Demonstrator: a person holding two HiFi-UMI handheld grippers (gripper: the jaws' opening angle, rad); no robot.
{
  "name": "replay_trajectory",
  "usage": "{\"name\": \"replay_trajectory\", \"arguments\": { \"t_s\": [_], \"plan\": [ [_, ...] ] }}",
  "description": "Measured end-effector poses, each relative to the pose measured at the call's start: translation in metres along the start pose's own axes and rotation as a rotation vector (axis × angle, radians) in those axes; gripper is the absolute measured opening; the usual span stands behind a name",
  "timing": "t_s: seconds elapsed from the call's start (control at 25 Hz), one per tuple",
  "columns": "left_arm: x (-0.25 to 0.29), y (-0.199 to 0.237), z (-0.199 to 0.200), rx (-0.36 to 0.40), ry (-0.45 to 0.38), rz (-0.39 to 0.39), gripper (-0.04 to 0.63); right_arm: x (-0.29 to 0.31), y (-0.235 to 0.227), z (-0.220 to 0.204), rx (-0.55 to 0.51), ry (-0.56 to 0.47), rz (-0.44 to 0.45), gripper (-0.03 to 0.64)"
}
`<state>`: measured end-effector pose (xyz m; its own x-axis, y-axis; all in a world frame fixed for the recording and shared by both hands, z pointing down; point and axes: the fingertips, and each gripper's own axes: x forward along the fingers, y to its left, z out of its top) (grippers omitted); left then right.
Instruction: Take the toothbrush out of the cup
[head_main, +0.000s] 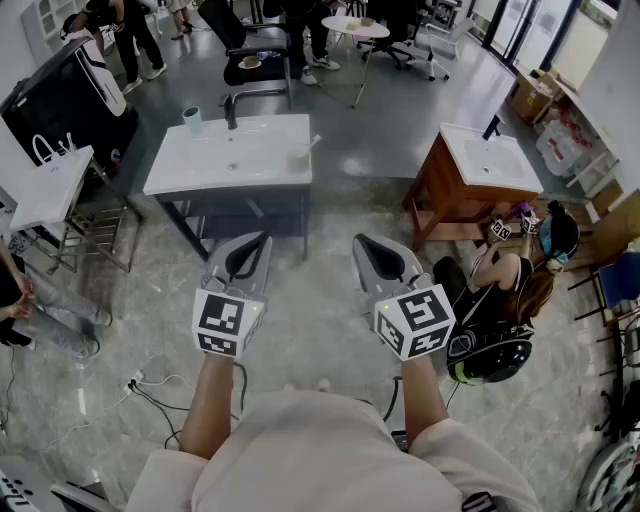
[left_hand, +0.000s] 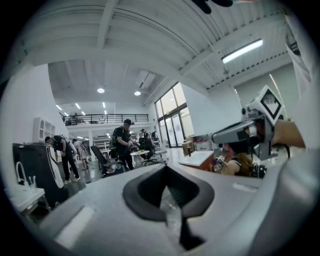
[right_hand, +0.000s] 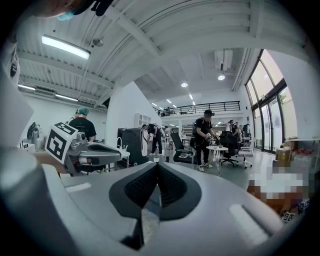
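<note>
The toothbrush (head_main: 313, 143) stands in a pale cup (head_main: 299, 156). Its long axis is tilted, the free end leaning out over the rim toward about 1 o'clock in the head view. It is too small to tell which end is the bristle head. The cup sits near the right front corner of a white desk (head_main: 215, 160) with a basin set in it. A dark faucet (head_main: 232, 108) stands at the desk's back edge, and a second, light-coloured cup (head_main: 191, 120) at its back left corner.

Both claws hover over the floor well short of the desk, which lies at 12 o'clock from them. The left claw (head_main: 258, 240) is at about 7 o'clock from the toothbrush's cup, and the right claw (head_main: 366, 242) at about 5 o'clock. Each is pressed together with nothing between the jaws, which meet along a thin seam in each gripper view. They are held side by side, close to level, tips angled slightly toward each other. Two bare forearms run out to them from light sleeves at the bottom of the head view.

At 3 o'clock from the right claw a person (head_main: 500, 300) sits on the floor beside a wooden washstand (head_main: 450, 195).
</note>
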<state>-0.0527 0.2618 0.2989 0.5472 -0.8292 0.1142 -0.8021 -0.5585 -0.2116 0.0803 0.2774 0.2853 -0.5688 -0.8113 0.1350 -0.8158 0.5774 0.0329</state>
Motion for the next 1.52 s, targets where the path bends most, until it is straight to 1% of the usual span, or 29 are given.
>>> {"name": "replay_trajectory", "arguments": {
  "t_s": [0.12,0.2,0.32,0.44,0.6,0.88,1.0,1.12,1.28,1.52],
  "plan": [
    [0.008,0.004,-0.005,0.007,0.008,0.0,-0.002,0.007,-0.004,0.0,0.005,0.003,0.006,0.006],
    [0.013,0.004,-0.004,0.007,0.001,0.004,-0.002,0.01,-0.007,0.001,0.028,-0.014,0.025,0.006],
    [0.019,0.004,-0.001,-0.011,-0.004,0.018,-0.002,0.013,-0.013,0.001,0.047,-0.031,0.038,0.006],
    [0.025,0.001,0.003,-0.034,-0.001,0.015,-0.002,0.014,-0.021,0.003,0.051,-0.037,0.045,0.006],
    [0.029,-0.01,0.008,-0.035,-0.002,0.019,-0.002,0.011,-0.032,0.004,0.059,-0.043,0.06,0.006],
    [0.037,-0.024,-0.004,-0.044,0.046,0.056,-0.002,0.007,-0.045,0.002,0.054,-0.044,0.091,0.006],
    [0.046,-0.026,0.0,-0.045,0.044,0.055,-0.002,0.008,-0.058,0.0,0.061,-0.037,0.088,0.006],
    [0.06,-0.018,0.001,-0.047,0.04,0.059,-0.002,0.021,-0.067,-0.003,0.063,-0.025,0.088,0.006],
    [0.082,0.003,-0.007,-0.074,0.03,0.056,-0.002,0.048,-0.076,-0.009,0.057,-0.012,0.093,0.006],
    [0.132,0.05,-0.015,-0.04,0.023,0.046,-0.002,0.107,-0.101,-0.006,0.049,-0.013,0.082,0.006]
  ]
}}
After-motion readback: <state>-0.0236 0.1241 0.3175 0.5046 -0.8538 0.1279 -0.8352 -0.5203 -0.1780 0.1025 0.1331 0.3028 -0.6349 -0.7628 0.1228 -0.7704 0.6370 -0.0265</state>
